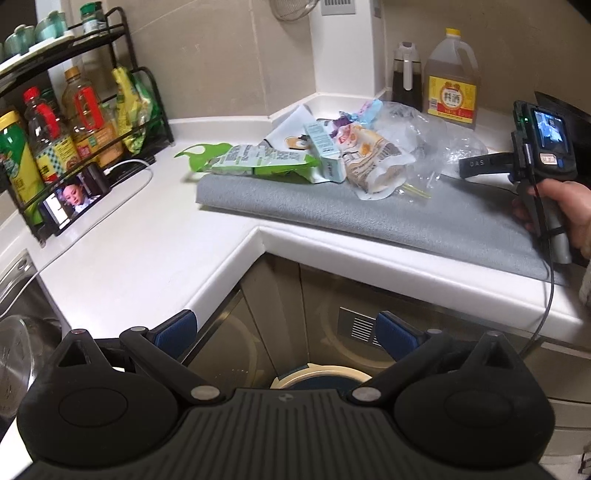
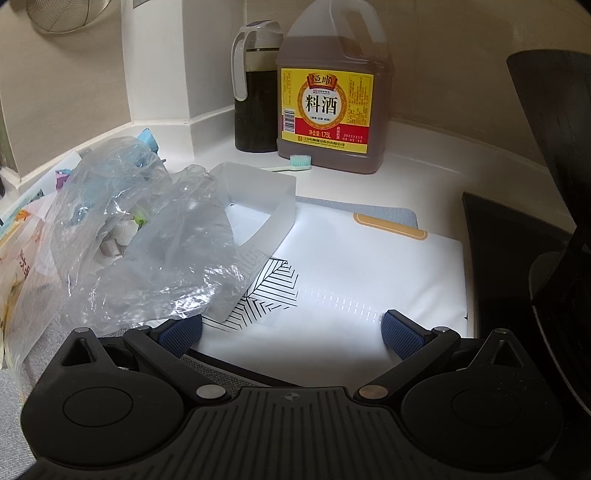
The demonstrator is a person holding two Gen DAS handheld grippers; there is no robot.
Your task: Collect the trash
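Home kitchen. White L-shaped counter (image 1: 147,236) with tiled wall behind. Black wire rack (image 1: 147,96) at the counter's left end holds oil and sauce bottles (image 1: 79,107). Cooking-wine jug (image 2: 328,96) and dark sauce dispenser (image 2: 255,92) stand in the back corner. Steel sink (image 1: 18,288) at the left edge; a wire strainer (image 2: 62,14) hangs on the wall. Cabinet fronts (image 1: 332,295) below.

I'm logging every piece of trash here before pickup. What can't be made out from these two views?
- Right wrist view: items under the crumpled clear plastic bag are only blurred shapes through it.
- Left wrist view: the round bin below the counter is mostly hidden by the left gripper, so its contents can't be seen.
- Left wrist view: print on the pale carton is too small.
- Right wrist view: the snack packet is cut by the left edge.
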